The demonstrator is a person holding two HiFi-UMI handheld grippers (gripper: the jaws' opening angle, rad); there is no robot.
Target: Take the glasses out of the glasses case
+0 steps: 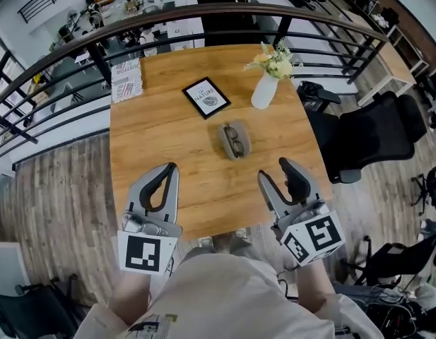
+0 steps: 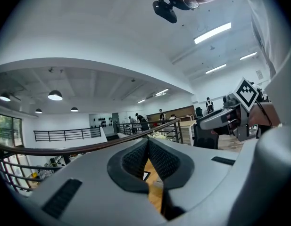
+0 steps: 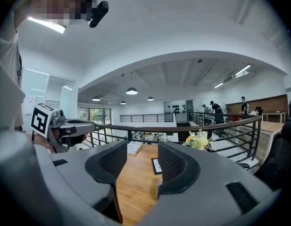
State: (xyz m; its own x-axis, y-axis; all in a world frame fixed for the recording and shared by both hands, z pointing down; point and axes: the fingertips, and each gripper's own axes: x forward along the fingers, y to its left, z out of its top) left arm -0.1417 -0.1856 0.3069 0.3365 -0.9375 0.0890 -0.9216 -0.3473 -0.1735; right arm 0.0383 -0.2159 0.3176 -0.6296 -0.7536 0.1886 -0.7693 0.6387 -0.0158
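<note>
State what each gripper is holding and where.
Nothing. Left gripper: jaws together, empty. Right gripper: jaws apart, empty. The grey glasses case lies untouched on the wooden table.

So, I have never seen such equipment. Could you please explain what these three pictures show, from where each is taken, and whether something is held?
No robot here: a person holds a two-jaw gripper in each hand. The head view looks down from a camera on the person's head at a wooden table. The two gripper views come from cameras riding on each gripper, looking along its jaws. On the table lie an open glasses case with the glasses inside, a framed picture, a white vase of flowers and a booklet. The left gripper is shut and empty; the right gripper is open and empty. Neither touches the case.
</note>
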